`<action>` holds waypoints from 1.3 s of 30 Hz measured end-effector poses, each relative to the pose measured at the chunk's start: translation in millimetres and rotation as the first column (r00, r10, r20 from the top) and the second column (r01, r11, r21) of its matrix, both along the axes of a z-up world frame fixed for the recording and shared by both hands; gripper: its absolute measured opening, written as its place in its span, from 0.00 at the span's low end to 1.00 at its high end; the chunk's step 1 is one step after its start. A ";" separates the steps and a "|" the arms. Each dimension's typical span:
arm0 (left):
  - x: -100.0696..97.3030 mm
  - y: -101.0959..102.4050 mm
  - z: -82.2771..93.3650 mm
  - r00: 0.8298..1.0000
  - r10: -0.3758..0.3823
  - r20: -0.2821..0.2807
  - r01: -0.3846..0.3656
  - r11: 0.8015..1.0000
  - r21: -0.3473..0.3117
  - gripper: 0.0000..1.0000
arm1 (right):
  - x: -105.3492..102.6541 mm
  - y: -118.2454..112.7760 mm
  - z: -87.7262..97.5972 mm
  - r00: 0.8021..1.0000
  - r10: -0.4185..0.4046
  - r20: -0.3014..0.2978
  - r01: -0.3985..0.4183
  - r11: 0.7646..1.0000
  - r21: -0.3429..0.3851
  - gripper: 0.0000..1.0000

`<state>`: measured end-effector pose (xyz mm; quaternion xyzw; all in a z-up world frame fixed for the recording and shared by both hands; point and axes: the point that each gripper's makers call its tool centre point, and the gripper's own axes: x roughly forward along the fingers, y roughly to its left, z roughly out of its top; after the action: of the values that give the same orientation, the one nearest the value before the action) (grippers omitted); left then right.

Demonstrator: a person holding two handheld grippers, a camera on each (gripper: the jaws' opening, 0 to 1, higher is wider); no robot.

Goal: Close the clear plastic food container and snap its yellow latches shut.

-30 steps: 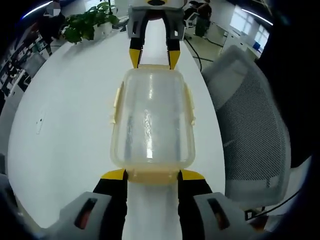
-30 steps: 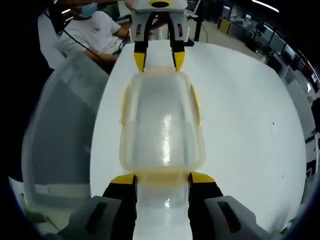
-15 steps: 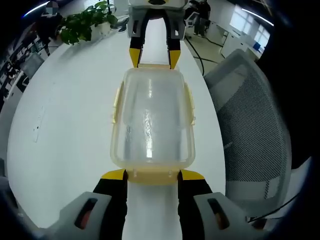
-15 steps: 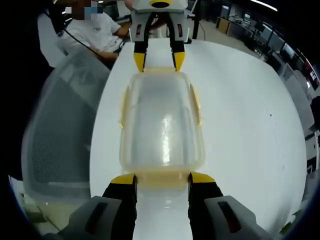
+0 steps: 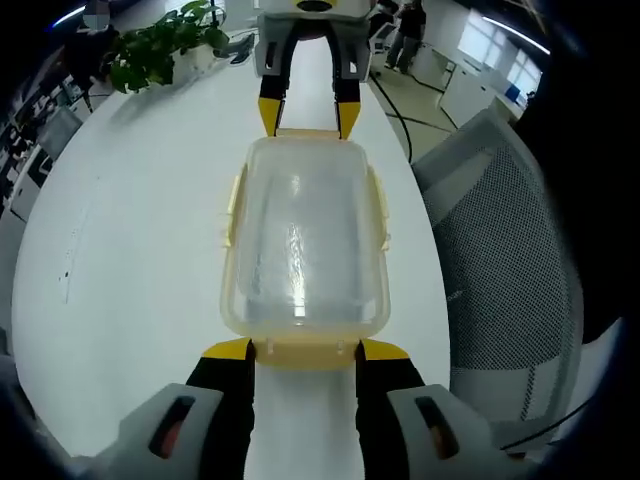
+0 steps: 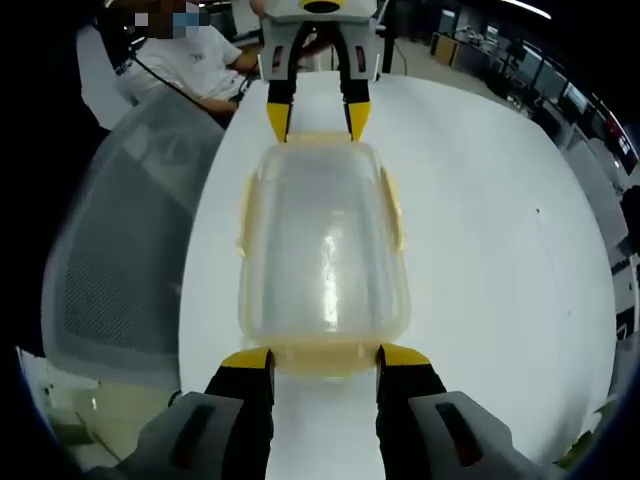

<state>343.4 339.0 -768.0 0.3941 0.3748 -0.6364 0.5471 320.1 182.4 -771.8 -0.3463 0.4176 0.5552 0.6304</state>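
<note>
- Clear container [image 5: 303, 245] lies on the white table [image 5: 130, 250], lid on, between both grippers.
- Left gripper [image 5: 304, 350] jaws apart, flanking its near end latch [image 5: 305, 352].
- Right gripper [image 6: 324, 356] likewise at the opposite end, jaws apart.

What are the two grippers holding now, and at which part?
Both are at the container, one at each short end: the left gripper and right gripper straddle the yellow end latches. Whether they truly clamp them cannot be told.
</note>
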 end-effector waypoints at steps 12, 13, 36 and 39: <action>-5.5 -18.3 -5.3 1.000 -0.001 0.003 0.001 1.000 0.007 0.38 | -5.8 -18.1 -4.1 1.000 -0.003 0.005 0.003 1.000 0.002 0.39; -6.2 -19.1 -5.9 1.000 0.000 0.006 0.000 1.000 0.012 0.38 | -5.7 -18.8 -4.7 1.000 -0.004 0.006 0.004 1.000 0.005 0.39; -8.4 -14.6 -14.2 1.000 -0.010 0.025 0.008 0.999 0.052 0.38 | -10.3 -14.4 -12.5 0.999 -0.008 0.033 0.007 0.999 0.031 0.39; -10.6 -14.7 -13.3 1.000 -0.010 0.023 0.009 0.999 0.048 0.38 | -11.0 -14.4 -12.8 0.999 -0.001 0.034 0.000 0.999 0.033 0.39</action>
<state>332.8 324.4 -781.3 0.4161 0.3819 -0.6252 0.5386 309.0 168.1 -784.6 -0.3452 0.3975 0.5560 0.6432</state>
